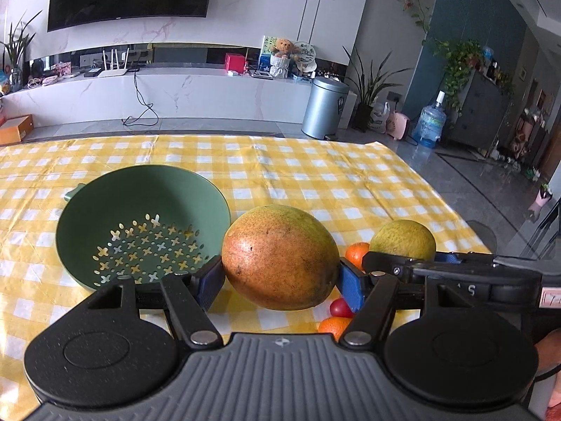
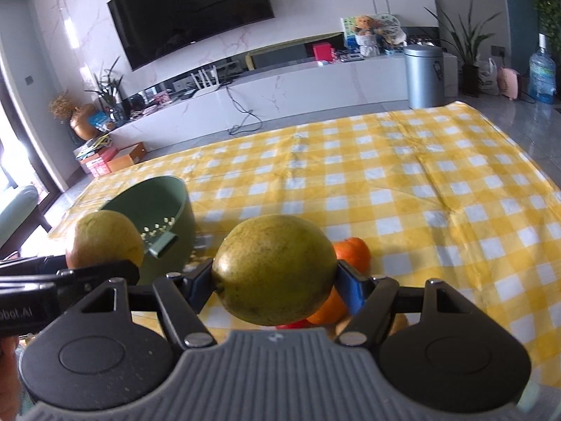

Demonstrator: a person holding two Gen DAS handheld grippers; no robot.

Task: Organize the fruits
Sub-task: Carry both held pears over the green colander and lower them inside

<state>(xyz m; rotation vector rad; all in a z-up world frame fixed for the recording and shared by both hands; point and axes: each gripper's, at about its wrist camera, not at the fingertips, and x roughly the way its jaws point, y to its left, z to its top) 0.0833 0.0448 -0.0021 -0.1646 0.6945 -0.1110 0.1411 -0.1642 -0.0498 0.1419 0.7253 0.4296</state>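
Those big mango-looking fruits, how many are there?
2. The orange-blushed mango is gripped in the left claw beside the green colander. The greener mango is gripped in the right claw. Others could be hidden beneath the claws.

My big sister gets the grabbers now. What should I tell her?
Left gripper: shut on the orange-red mango, held above the yellow checked cloth.
Right gripper: shut on the green-yellow mango, also lifted.
Green plastic colander: empty, to the left.
Small oranges and a red cherry tomato lie on the cloth.
Done: both mangoes picked up.
Left: probably put all the fruit in the colander.
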